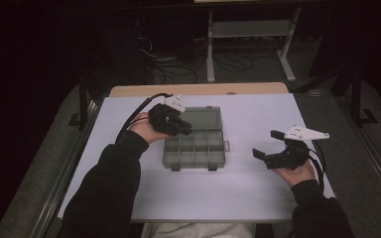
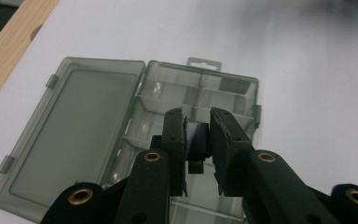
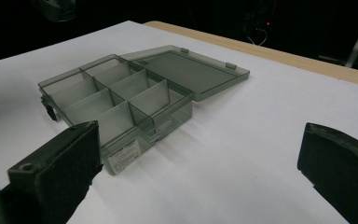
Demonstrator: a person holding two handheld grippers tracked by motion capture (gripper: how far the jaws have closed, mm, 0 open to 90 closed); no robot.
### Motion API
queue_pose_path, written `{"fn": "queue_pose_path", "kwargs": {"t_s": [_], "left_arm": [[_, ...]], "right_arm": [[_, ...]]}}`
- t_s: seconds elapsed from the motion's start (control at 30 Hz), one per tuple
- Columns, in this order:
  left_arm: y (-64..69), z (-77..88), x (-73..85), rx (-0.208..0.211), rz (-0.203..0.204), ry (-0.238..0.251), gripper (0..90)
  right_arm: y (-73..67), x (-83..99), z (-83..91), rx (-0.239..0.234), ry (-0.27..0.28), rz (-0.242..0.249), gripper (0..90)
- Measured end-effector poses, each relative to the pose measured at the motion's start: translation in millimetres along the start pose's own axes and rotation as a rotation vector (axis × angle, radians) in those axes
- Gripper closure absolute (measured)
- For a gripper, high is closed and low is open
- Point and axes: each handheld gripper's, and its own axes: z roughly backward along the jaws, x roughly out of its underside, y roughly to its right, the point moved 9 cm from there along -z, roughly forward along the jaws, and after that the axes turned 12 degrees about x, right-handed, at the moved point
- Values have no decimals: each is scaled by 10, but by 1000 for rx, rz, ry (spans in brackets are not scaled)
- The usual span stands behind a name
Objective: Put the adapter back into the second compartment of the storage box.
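Observation:
A smoky clear compartment box lies open mid-table, its lid folded flat on the far side. My left gripper hovers over the box's left compartments. In the left gripper view its jaws are shut on a small dark block, above the divided tray and beside the lid. My right gripper stands open to the right of the box, just above the table, nothing between its jaws. In the right gripper view the open gripper faces the box, whose compartments look empty.
The white tabletop has a wooden strip along its far edge. Beyond it, on a dark floor with cables, stands a white shelf frame. Metal rails run along both sides of the table.

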Motion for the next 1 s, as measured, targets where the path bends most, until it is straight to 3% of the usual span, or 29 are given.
{"fn": "queue_pose_path", "kwargs": {"t_s": [0.23, 0.57, 1.0], "left_arm": [[-122, 1, 77, -27, 25, -2, 760], [-258, -91, 178, -32, 48, -27, 760], [-385, -327, 278, -21, 55, -48, 760]], "right_arm": [[4, 6, 4, -1, -3, -5, 0], [0, 12, 0, -2, -6, -4, 0], [-1, 19, -1, -5, -8, -6, 0]]}}
